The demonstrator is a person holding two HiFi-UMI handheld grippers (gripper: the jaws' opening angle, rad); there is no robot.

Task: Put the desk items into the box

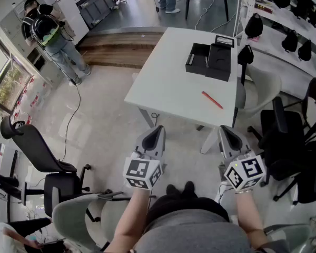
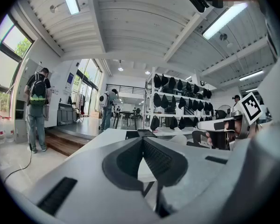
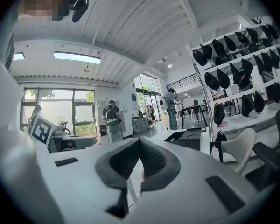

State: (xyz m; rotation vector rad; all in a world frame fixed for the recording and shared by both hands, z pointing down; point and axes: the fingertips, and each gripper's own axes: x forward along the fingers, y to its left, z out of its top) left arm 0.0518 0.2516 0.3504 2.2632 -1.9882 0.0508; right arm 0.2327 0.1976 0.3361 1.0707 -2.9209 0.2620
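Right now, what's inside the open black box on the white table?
The open black box on the white table shows only a dark interior, seemingly empty. Its walls and shadow hide the corners. The thin red pen lies outside, nearer the person.

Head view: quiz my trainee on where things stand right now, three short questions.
1. True or false: the slim red pen already lies inside the open black rectangular box.
2. The fingers of the left gripper and the right gripper are: A shut, empty; B wide open; C shut on the pen.
3. Fill in: the pen lies on the white rectangular ____.
Key: 1 false; 2 A; 3 table.
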